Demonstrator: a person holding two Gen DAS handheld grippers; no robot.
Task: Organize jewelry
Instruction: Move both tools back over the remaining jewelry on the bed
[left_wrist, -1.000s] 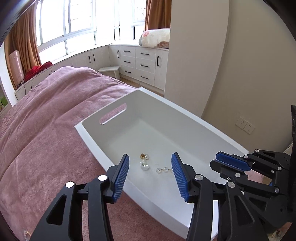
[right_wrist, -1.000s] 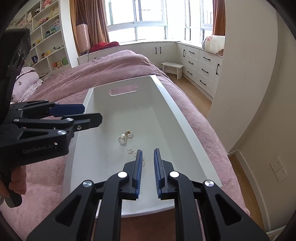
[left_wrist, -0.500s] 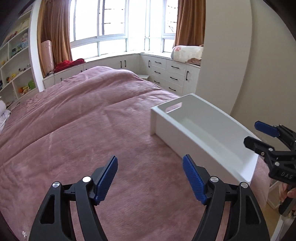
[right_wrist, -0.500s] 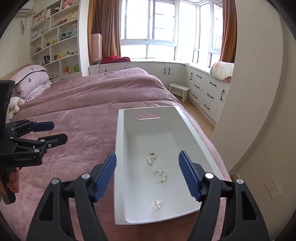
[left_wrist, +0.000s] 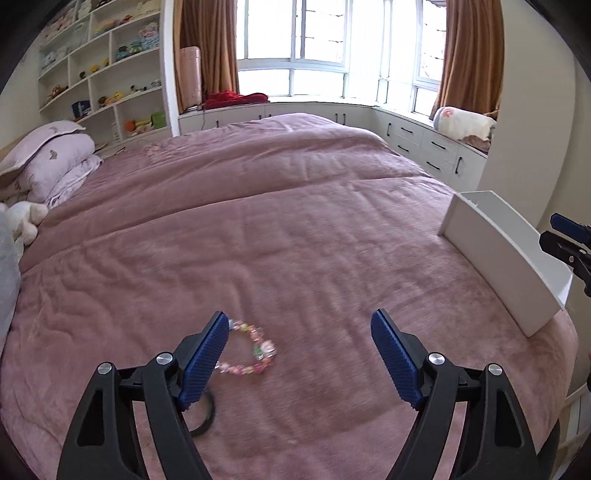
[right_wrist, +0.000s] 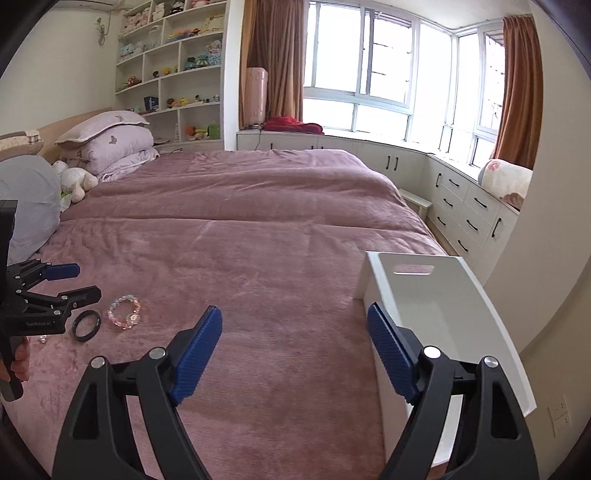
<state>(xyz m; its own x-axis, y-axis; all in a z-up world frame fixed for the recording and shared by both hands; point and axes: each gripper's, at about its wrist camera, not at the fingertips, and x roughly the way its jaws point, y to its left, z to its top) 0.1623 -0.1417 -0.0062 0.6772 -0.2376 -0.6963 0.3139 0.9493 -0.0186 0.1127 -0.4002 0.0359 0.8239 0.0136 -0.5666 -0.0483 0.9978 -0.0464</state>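
A pastel beaded bracelet (left_wrist: 255, 350) lies on the pink bedspread, just right of my left gripper's left finger. A black ring (left_wrist: 207, 410) sits partly hidden behind that finger. My left gripper (left_wrist: 299, 321) hovers over the bed, its jaws opening with nothing between them. The right wrist view shows the bracelet (right_wrist: 125, 312) and black ring (right_wrist: 86, 325) beside the left gripper (right_wrist: 83, 282). My right gripper (right_wrist: 293, 310) is near the white tray (right_wrist: 443, 295), its jaws also opening and empty. Its right finger hides the tray floor.
The white tray (left_wrist: 506, 258) stands at the bed's right edge beside a wall. Pillows (right_wrist: 110, 144) and a plush toy (right_wrist: 75, 181) lie at the far left. A small pale item (right_wrist: 42, 339) rests near the hand holding the left gripper.
Both grippers left the tray. The left one swung left across the bed to the bracelet and widened. The right one drew back and went from almost shut to wide open.
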